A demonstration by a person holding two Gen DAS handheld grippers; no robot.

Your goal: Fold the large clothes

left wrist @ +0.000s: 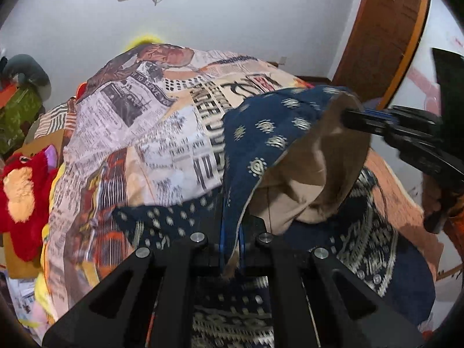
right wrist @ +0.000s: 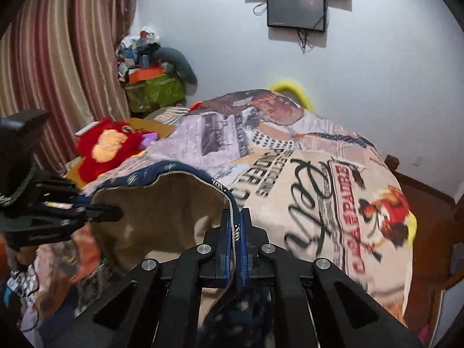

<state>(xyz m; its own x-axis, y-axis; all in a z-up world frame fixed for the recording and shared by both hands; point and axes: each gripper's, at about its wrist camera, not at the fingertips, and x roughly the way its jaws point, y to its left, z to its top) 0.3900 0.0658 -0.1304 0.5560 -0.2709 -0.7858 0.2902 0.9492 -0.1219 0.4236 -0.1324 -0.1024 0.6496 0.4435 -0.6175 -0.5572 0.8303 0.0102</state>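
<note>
A large navy garment (left wrist: 261,133) with pale motifs and a tan lining (left wrist: 307,174) hangs lifted over the bed. My left gripper (left wrist: 231,237) is shut on its hem, the cloth pinched between the blue pads. My right gripper (left wrist: 348,116) reaches in from the right and clamps the same edge farther along. In the right wrist view the right gripper (right wrist: 236,226) is shut on the navy hem (right wrist: 200,174), and the left gripper (right wrist: 116,213) holds the edge at the left. The tan inside (right wrist: 162,203) sags between them.
A newspaper-print bedspread (left wrist: 139,133) (right wrist: 319,188) covers the bed. A red plush toy (left wrist: 23,191) (right wrist: 110,145) lies at the bed's left. A green box (right wrist: 153,90) with clutter, striped curtains (right wrist: 58,58), a wall screen (right wrist: 295,8) and a wooden door (left wrist: 385,37) surround it.
</note>
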